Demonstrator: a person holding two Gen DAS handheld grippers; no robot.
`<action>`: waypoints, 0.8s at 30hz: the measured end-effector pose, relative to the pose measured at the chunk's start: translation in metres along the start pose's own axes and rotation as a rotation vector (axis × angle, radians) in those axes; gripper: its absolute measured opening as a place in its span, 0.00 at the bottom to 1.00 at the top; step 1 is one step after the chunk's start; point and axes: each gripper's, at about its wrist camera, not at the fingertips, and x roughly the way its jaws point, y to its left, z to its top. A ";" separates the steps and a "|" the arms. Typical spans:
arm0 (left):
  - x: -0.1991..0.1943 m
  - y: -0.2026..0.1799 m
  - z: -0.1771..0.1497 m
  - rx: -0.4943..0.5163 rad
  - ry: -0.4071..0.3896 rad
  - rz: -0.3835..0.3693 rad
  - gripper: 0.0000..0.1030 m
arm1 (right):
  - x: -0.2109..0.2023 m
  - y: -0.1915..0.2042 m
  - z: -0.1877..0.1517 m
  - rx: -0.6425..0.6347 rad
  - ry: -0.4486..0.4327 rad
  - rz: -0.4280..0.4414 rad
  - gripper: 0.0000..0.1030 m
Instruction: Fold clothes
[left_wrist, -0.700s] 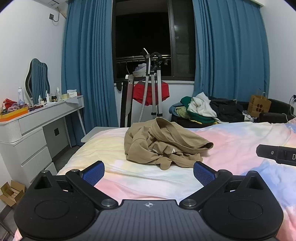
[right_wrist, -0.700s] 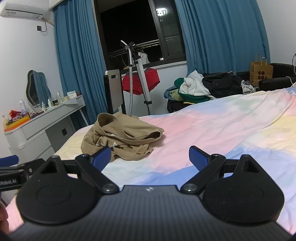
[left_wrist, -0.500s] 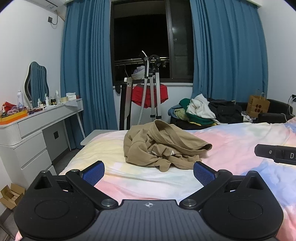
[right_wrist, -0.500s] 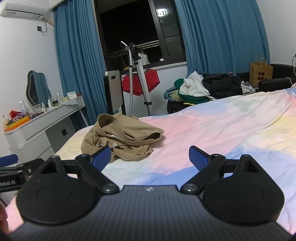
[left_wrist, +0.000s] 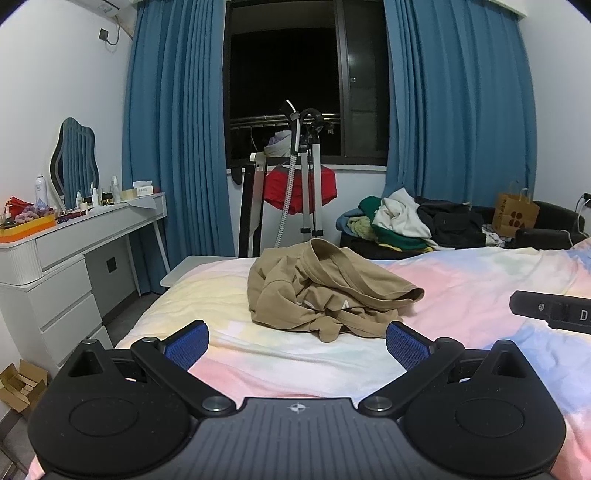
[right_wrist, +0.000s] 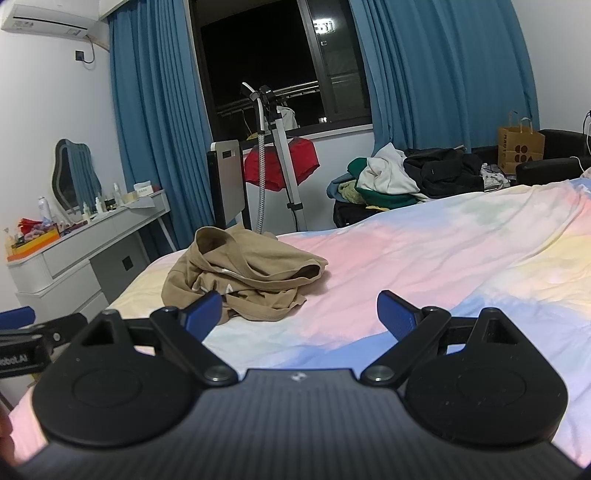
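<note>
A crumpled tan garment lies in a heap on the pastel tie-dye bed cover. In the right wrist view the same tan garment sits ahead and to the left. My left gripper hovers just short of the heap, open, with nothing between its blue pads. My right gripper is open too and empty, over the bed to the right of the garment. A finger of the right gripper shows at the right edge of the left wrist view, apart from the cloth.
A white dressing table with bottles and a mirror stands left of the bed. Beyond the bed's far edge are a garment steamer stand with red cloth, a pile of clothes on a dark sofa, and a brown paper bag.
Both views have risen a little and drawn slightly nearer the tan garment. Both grippers remain open and the garment lies unmoved.
</note>
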 end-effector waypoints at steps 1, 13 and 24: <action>0.000 0.000 0.000 -0.003 0.001 -0.002 1.00 | 0.000 0.000 0.000 0.001 0.000 0.000 0.90; 0.003 0.003 -0.003 -0.015 0.012 -0.014 1.00 | -0.002 0.003 0.000 -0.016 -0.011 0.002 0.90; 0.017 0.004 -0.010 -0.019 0.054 -0.004 1.00 | -0.003 0.001 0.001 -0.012 -0.013 0.004 0.90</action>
